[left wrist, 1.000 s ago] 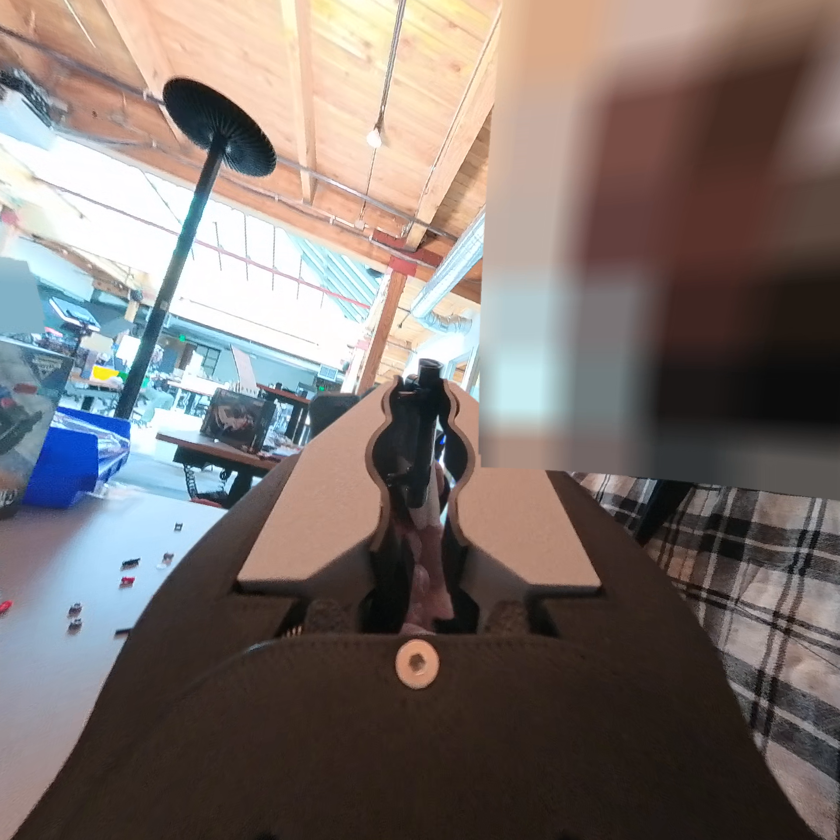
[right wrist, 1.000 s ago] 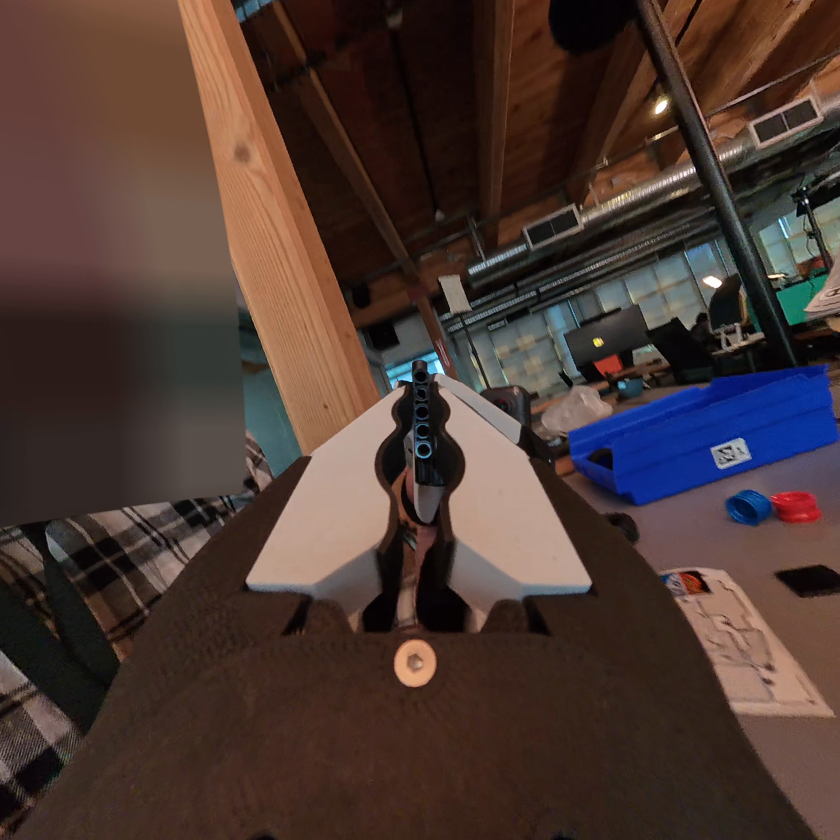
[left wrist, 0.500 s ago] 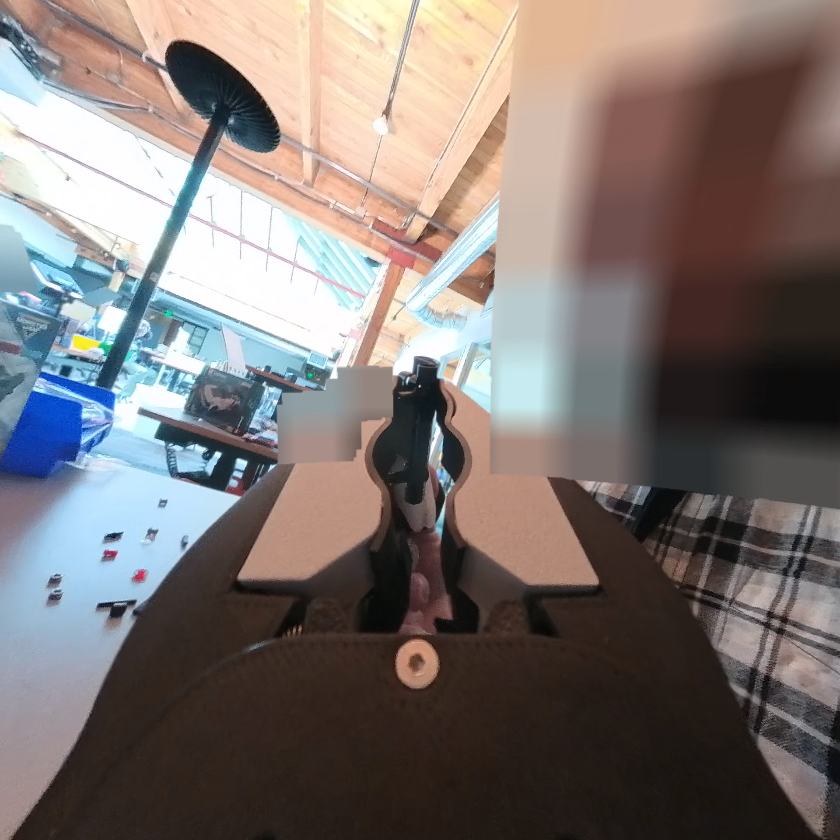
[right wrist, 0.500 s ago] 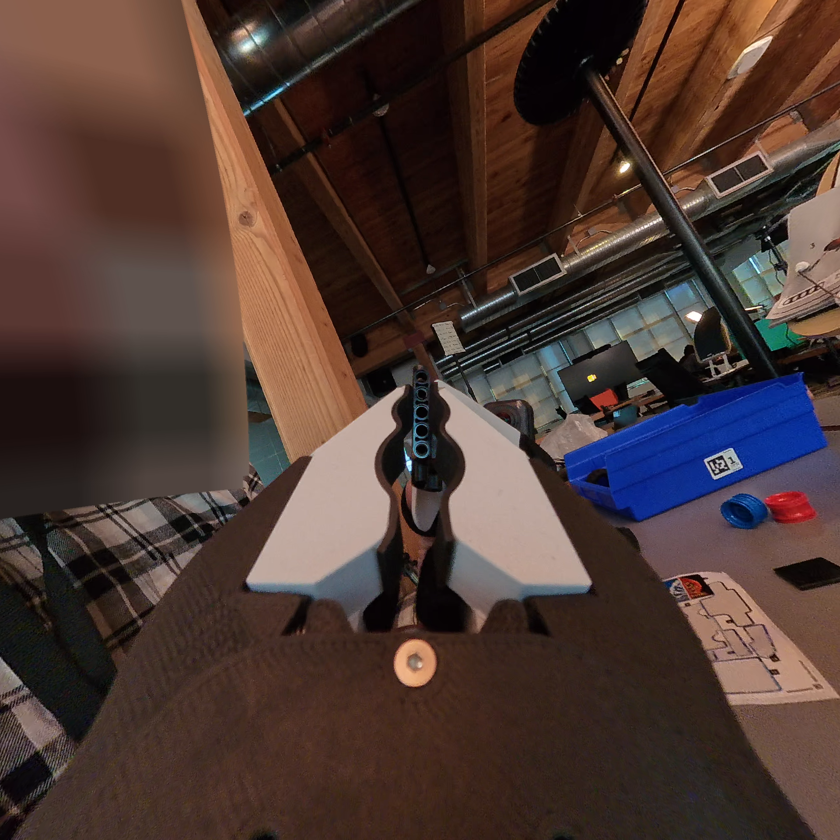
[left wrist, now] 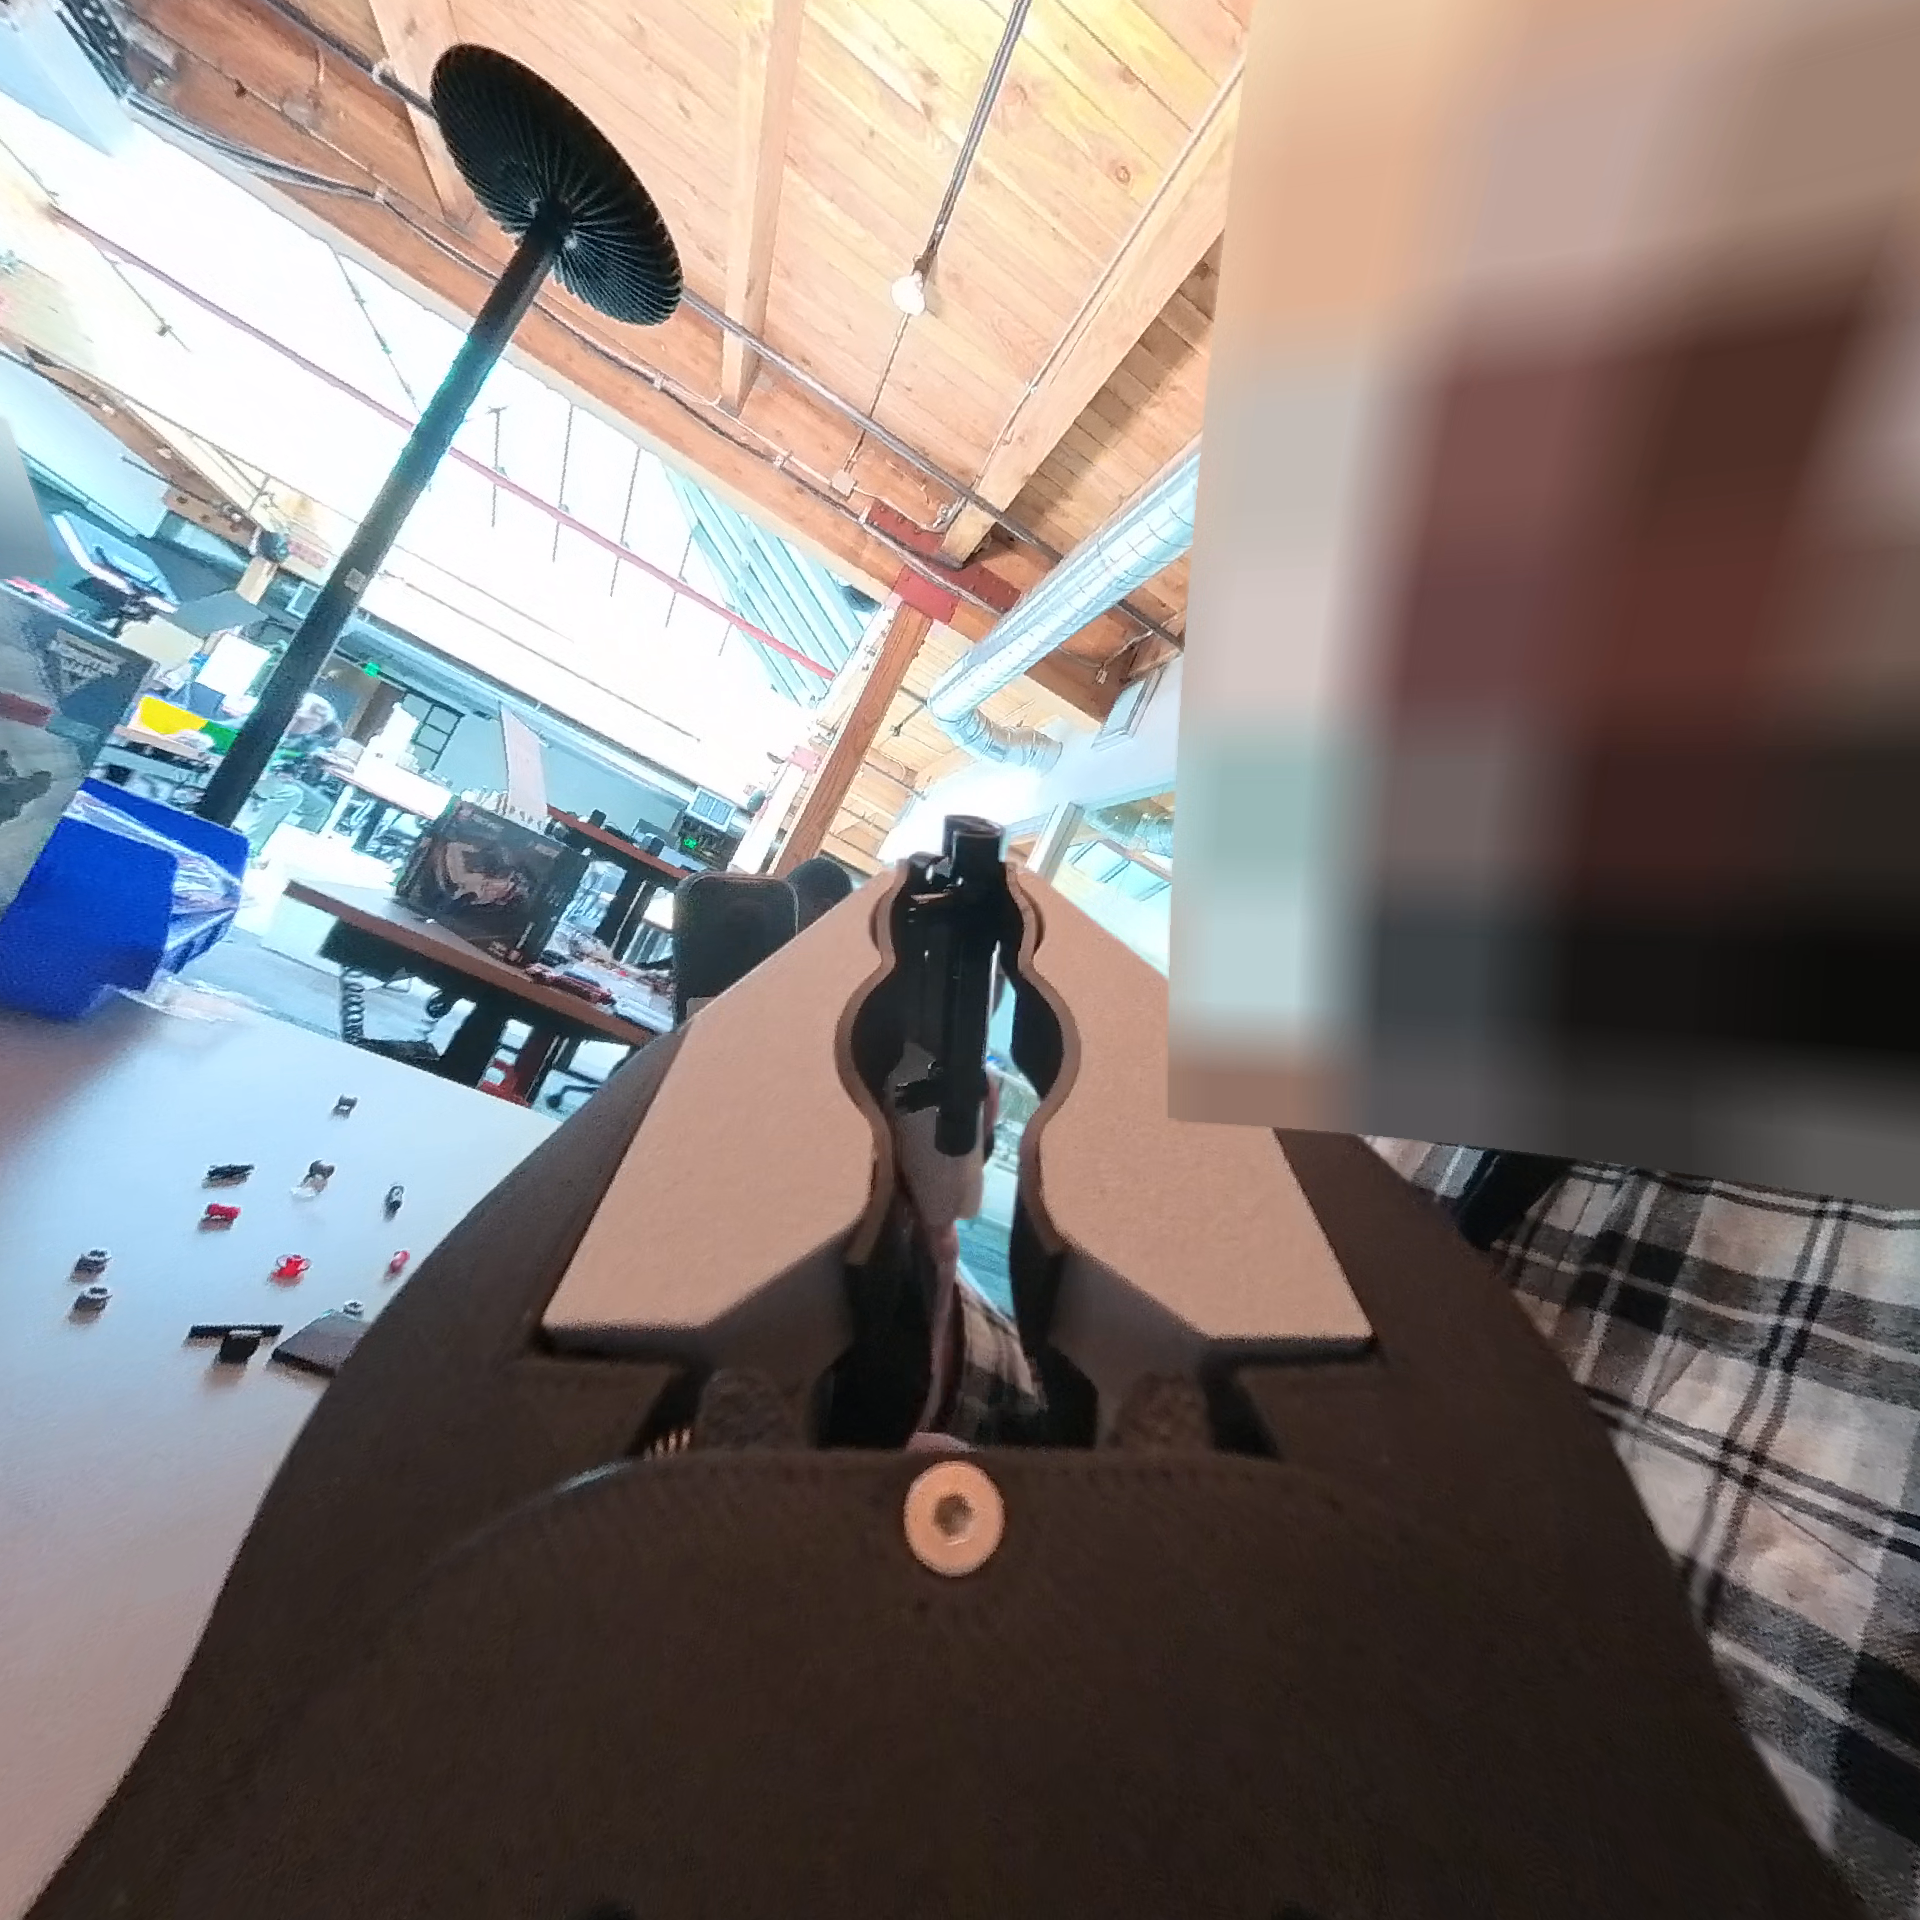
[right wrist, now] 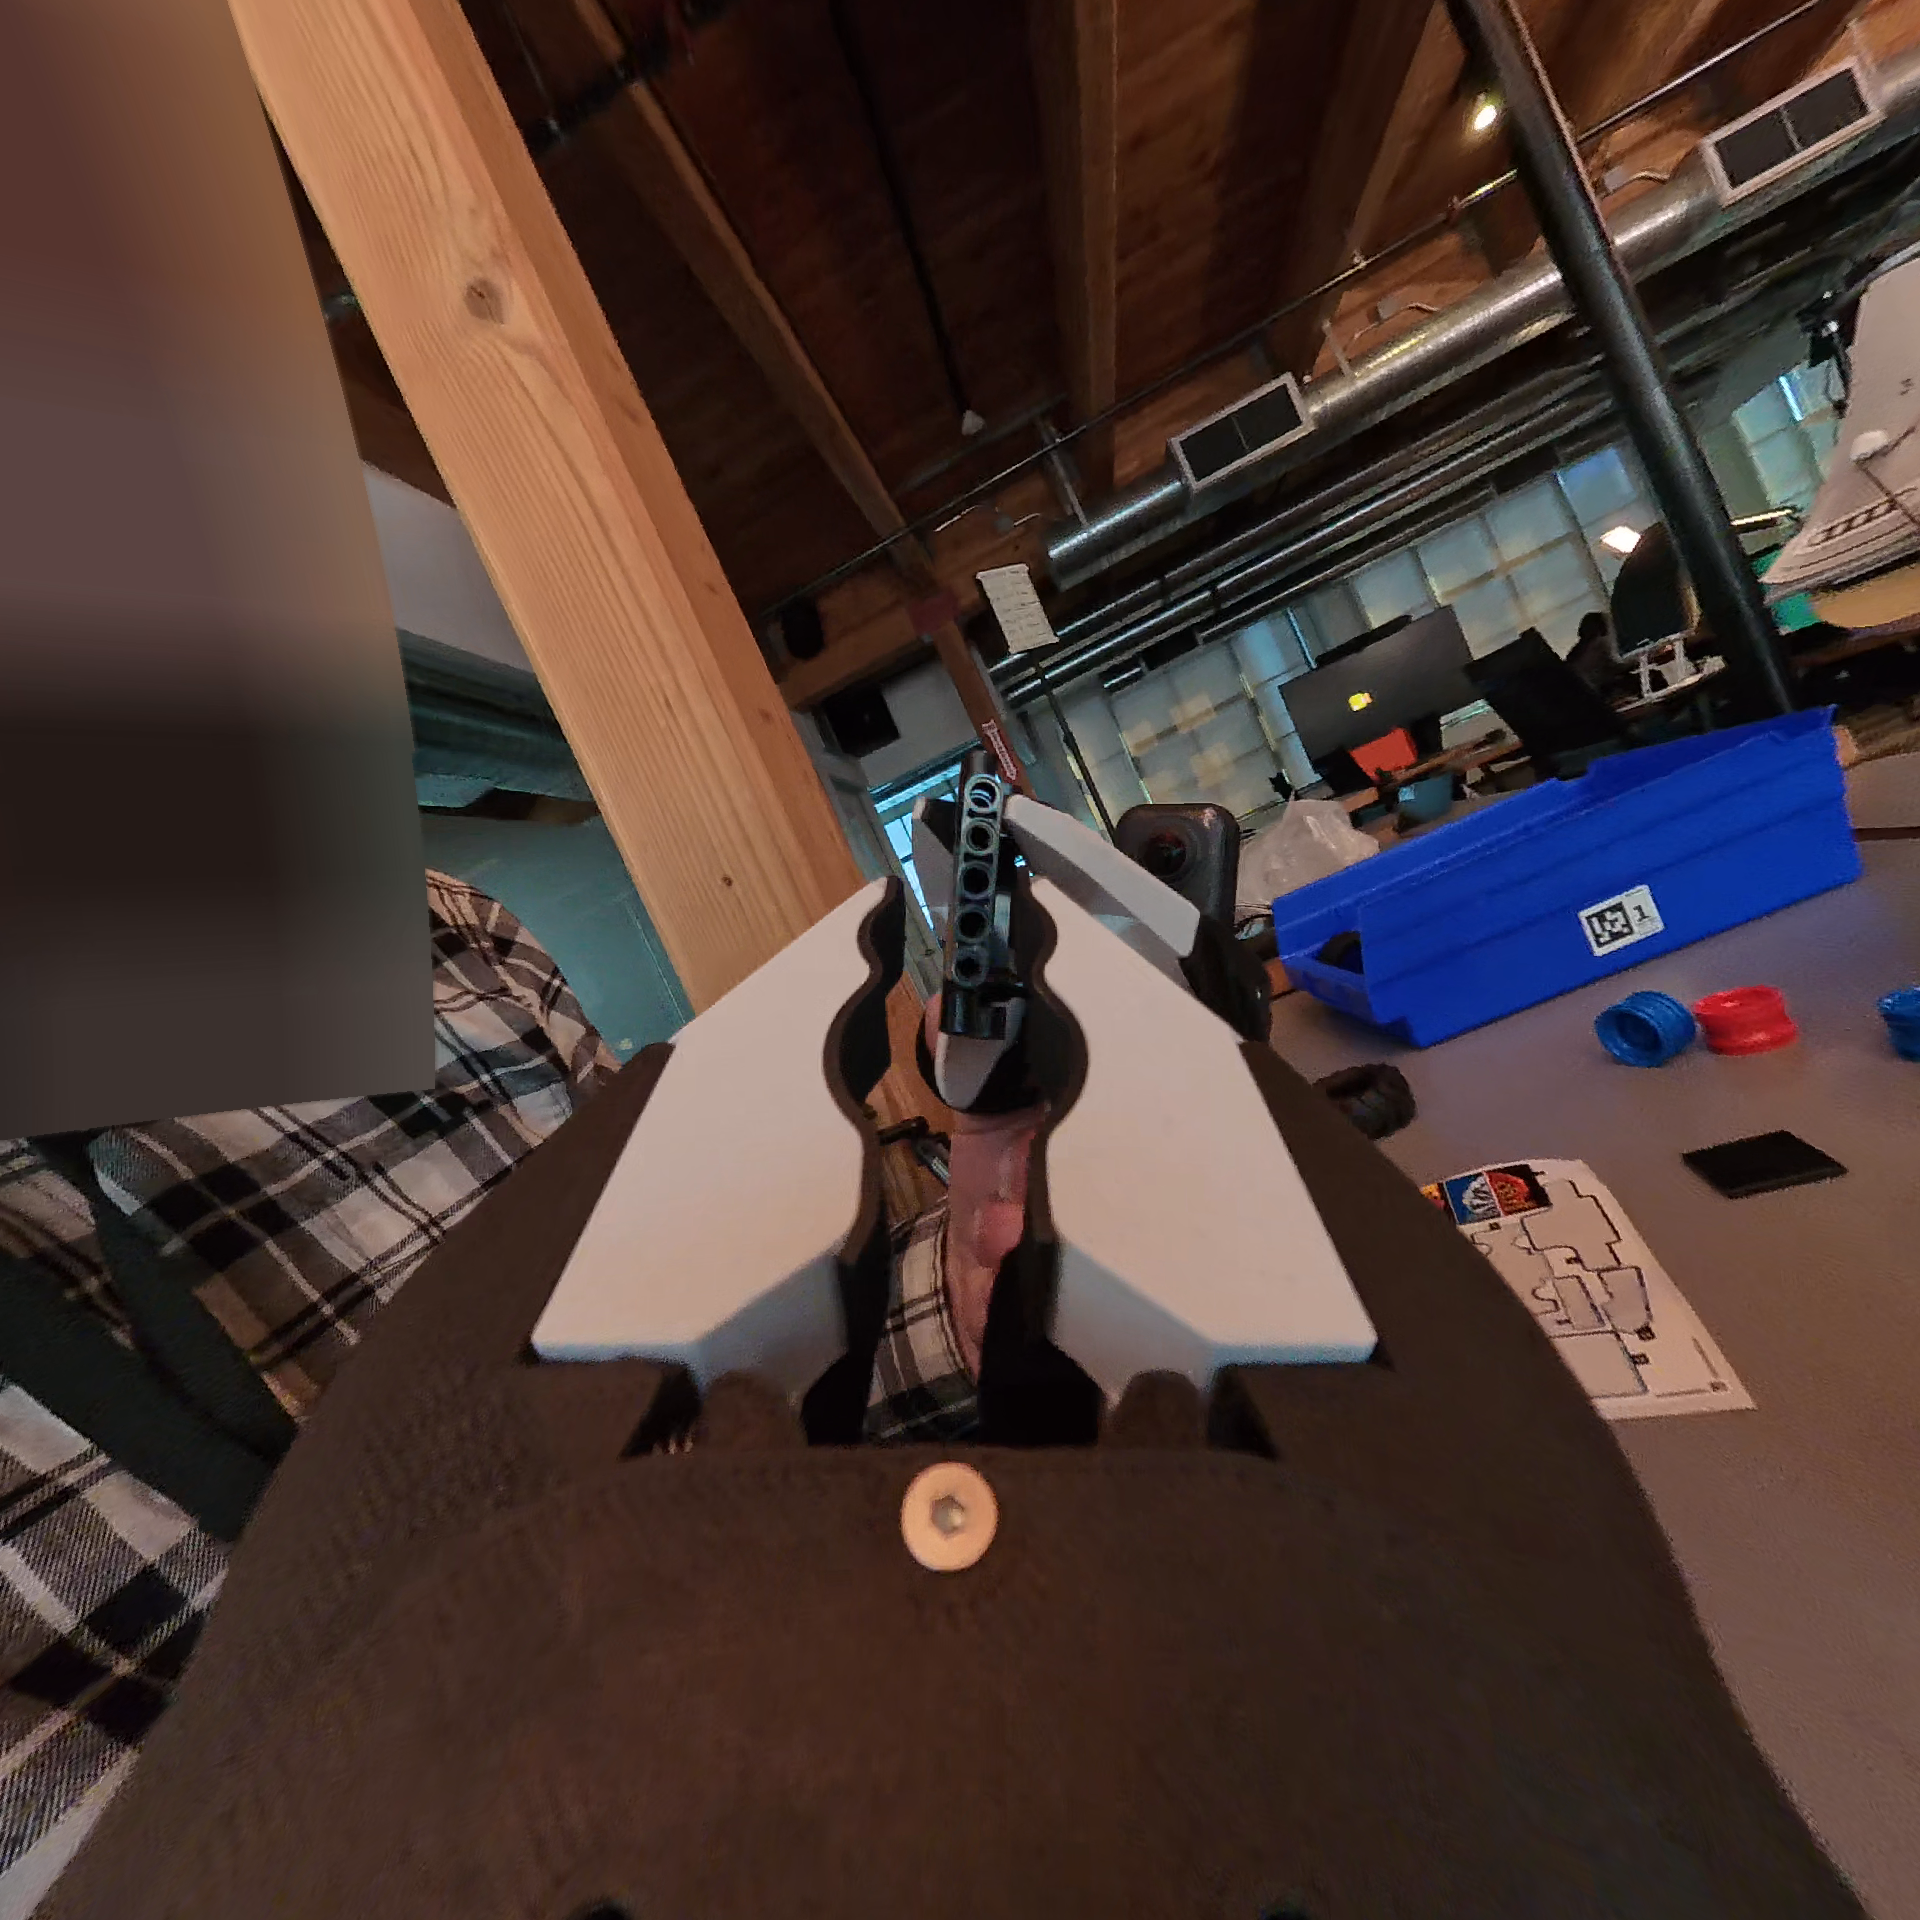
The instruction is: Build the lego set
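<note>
In the left wrist view my left gripper (left wrist: 962, 875) is shut on a thin black lego assembly (left wrist: 958, 997) whose end pokes out above the tips. In the right wrist view the same piece shows as a black beam with a row of holes (right wrist: 977, 904). It is tilted and clamped by the left gripper's white fingers (right wrist: 1096, 883) just beyond mine. My right gripper (right wrist: 966, 896) stands around the beam with its jaws slightly apart, leaving a gap on the beam's left side. A bare finger shows low between the jaws.
Small loose lego parts (left wrist: 260, 1247) lie on the grey table (left wrist: 125, 1455) at left, near a blue bin (left wrist: 94, 914). At right are a blue bin (right wrist: 1558, 883), blue (right wrist: 1647, 1023) and red (right wrist: 1745, 1018) wheel rims, a black tyre (right wrist: 1366, 1101), a black plate (right wrist: 1766, 1164) and an instruction sheet (right wrist: 1590, 1278). A plaid-shirted person (left wrist: 1714, 1403) is close. My left and right fingertips are right by each other.
The right jaws have widened off the beam. The beam has tilted and stays in the left gripper. Both views have swung a little.
</note>
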Motion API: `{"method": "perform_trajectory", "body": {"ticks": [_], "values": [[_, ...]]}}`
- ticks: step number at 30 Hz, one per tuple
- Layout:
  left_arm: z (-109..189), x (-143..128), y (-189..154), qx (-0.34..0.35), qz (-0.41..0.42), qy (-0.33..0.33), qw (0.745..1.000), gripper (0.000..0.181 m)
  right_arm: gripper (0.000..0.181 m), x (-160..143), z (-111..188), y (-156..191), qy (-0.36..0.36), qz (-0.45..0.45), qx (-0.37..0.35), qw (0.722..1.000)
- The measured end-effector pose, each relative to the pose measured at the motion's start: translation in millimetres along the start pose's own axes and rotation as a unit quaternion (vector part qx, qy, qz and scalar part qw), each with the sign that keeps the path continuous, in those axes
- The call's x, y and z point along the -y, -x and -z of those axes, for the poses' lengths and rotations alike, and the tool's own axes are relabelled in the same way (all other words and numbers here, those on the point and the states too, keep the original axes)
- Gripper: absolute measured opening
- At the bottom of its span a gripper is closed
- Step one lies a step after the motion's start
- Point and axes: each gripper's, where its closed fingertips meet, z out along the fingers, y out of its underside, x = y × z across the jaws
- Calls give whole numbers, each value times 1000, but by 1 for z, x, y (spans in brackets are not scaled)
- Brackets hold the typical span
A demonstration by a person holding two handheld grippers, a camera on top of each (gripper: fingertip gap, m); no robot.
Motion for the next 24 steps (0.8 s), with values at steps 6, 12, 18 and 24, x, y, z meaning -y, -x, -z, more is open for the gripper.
{"method": "perform_trajectory", "body": {"ticks": [6, 12, 18, 24], "values": [[-2, -5, 5, 18, -5, 11, 1000, 16, 4, 4, -1, -2, -3, -16, -5, 1000], [-5, -24, 12, 46, -18, 68, 996, 11, 4, 12, 5, -4, -22, -27, -10, 999], [-6, -27, 8, 37, -30, 78, 996, 8, 7, 10, 5, 1, -10, -34, 10, 999], [-6, -25, 7, 35, -32, 67, 997, 8, 6, 9, 11, 3, -8, -19, 10, 1000]]}}
